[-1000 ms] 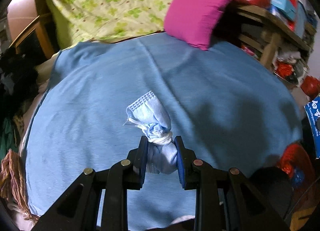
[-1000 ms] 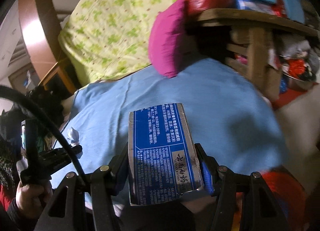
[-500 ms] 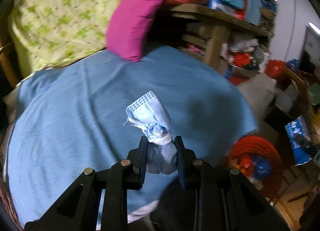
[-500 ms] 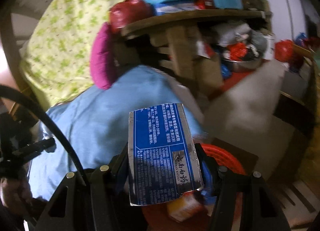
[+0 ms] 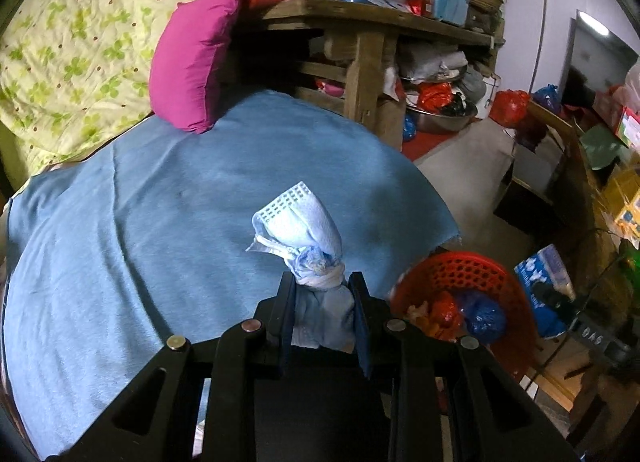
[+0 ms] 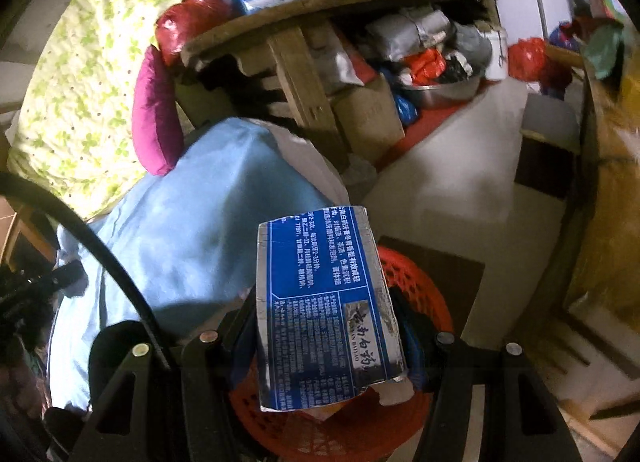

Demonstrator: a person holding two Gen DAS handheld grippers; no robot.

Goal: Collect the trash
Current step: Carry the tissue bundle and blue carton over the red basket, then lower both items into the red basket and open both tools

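My left gripper (image 5: 320, 294) is shut on a knotted light-blue face mask (image 5: 304, 229) and holds it over the blue blanket (image 5: 160, 213), near the bed's right edge. A red plastic mesh basket (image 5: 472, 278) with trash in it stands on the floor just right of it. My right gripper (image 6: 324, 322) is shut on a blue and silver carton (image 6: 324, 302) and holds it right above the same red basket (image 6: 416, 278), which the carton partly hides.
A magenta pillow (image 5: 192, 61) and a green-flowered quilt (image 5: 68, 41) lie at the head of the bed. A wooden shelf (image 5: 360, 21) loaded with boxes and bags stands beside the bed. A blue pack (image 5: 544, 282) lies on the floor by the basket.
Both grippers have swung right, from over the bed toward the red basket. The right gripper with the carton is now above the basket. Both grips are unchanged.
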